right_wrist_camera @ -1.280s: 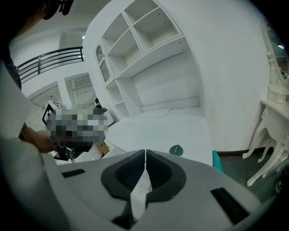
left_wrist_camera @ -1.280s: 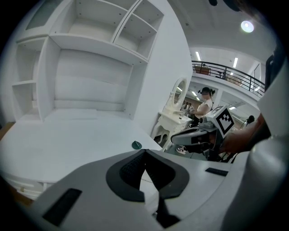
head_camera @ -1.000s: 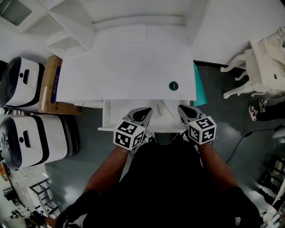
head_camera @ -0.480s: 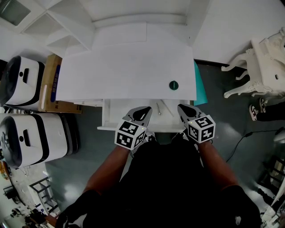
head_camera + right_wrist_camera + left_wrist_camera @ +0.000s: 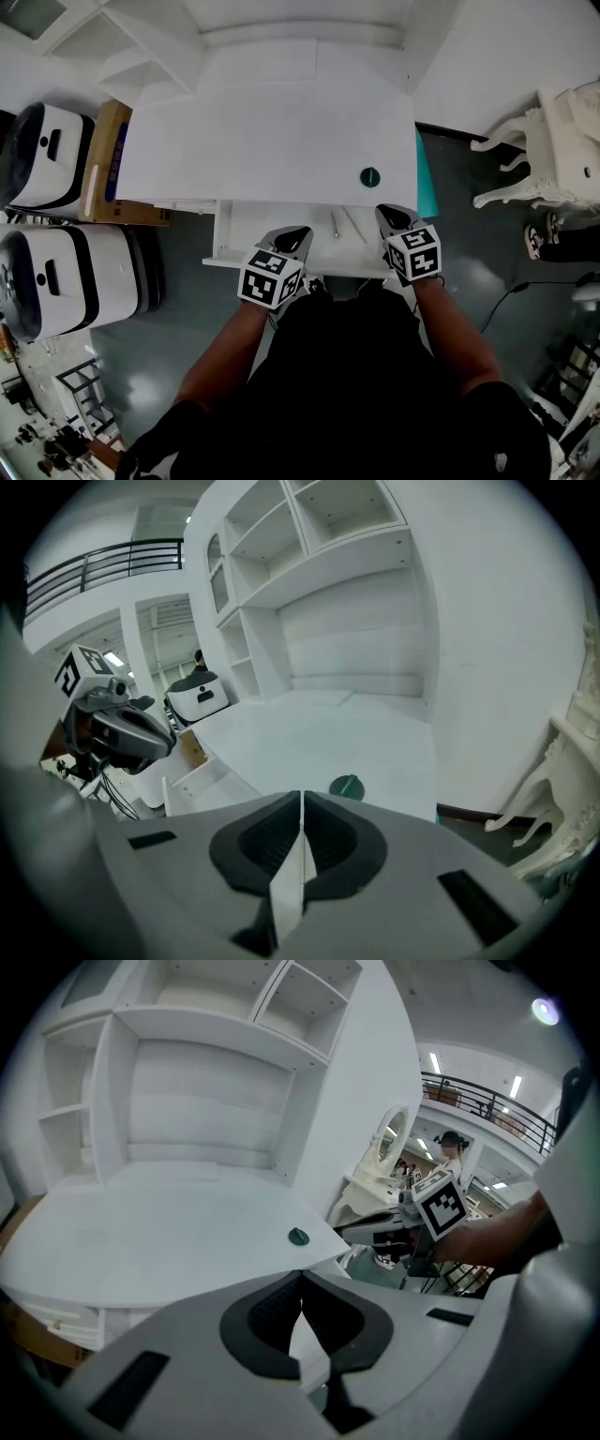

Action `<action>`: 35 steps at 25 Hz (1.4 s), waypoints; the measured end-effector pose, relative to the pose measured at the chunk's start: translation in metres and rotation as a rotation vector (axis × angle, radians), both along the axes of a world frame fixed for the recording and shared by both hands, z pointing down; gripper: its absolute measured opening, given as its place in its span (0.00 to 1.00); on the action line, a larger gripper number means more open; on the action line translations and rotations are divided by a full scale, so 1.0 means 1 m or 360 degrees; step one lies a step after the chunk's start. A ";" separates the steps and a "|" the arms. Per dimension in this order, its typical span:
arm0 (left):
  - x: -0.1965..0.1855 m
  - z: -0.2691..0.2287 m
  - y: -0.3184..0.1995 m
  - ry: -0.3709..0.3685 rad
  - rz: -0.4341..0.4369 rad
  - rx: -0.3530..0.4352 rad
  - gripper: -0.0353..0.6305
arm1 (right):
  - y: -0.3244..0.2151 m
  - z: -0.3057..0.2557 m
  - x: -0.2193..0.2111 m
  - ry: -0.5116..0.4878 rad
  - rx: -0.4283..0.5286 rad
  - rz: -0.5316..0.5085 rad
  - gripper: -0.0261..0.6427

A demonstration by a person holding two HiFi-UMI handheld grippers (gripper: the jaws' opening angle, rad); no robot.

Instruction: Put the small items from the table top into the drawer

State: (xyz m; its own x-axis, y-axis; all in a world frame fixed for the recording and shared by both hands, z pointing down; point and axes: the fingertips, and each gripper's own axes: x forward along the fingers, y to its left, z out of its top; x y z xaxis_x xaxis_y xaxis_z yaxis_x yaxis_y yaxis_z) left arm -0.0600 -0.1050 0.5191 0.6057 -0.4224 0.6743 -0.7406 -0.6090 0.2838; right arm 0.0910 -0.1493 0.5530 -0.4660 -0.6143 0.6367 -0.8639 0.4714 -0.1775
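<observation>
Dark green and round, the small disc-like item (image 5: 369,176) sat alone on the white counter (image 5: 272,131). It lay near the front right corner, well apart from both tools. Below the counter's front edge the white drawer (image 5: 246,236) stood pulled out. Two thin pale sticks (image 5: 334,226) lay in its right half; they were too small to identify, perhaps a pen and a rod.

The left tool (image 5: 298,232) hung over the middle of the drawer. Its jaws were pressed together at the tips with nothing between them. The right tool (image 5: 392,213) was over the drawer's right end, just short of the counter edge, and its jaws were likewise closed on nothing.

The step in hand looked to be the reach for the green item, and the right tool was the nearer one. To do it well, the jaws would have to part before the approach, not above the item. The item sat low, so the tips would need to come straight down until they almost touched the counter, one on each side of the rim. The surface looked smooth, so a jaw landing first on one side could send the item skating; centring it mattered. After that, the carry back over the edge was short. A low release onto a bare part of the drawer floor, clear of the sticks, would suit.
</observation>
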 end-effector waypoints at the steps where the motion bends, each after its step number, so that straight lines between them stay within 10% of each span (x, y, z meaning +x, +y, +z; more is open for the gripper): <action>1: -0.002 0.000 -0.001 0.0001 -0.0014 0.0003 0.07 | -0.005 0.004 0.000 0.0020 -0.0003 0.0001 0.08; 35: -0.025 0.008 0.002 0.0021 -0.0194 -0.0052 0.07 | -0.081 0.097 0.004 0.0224 -0.0254 0.0135 0.15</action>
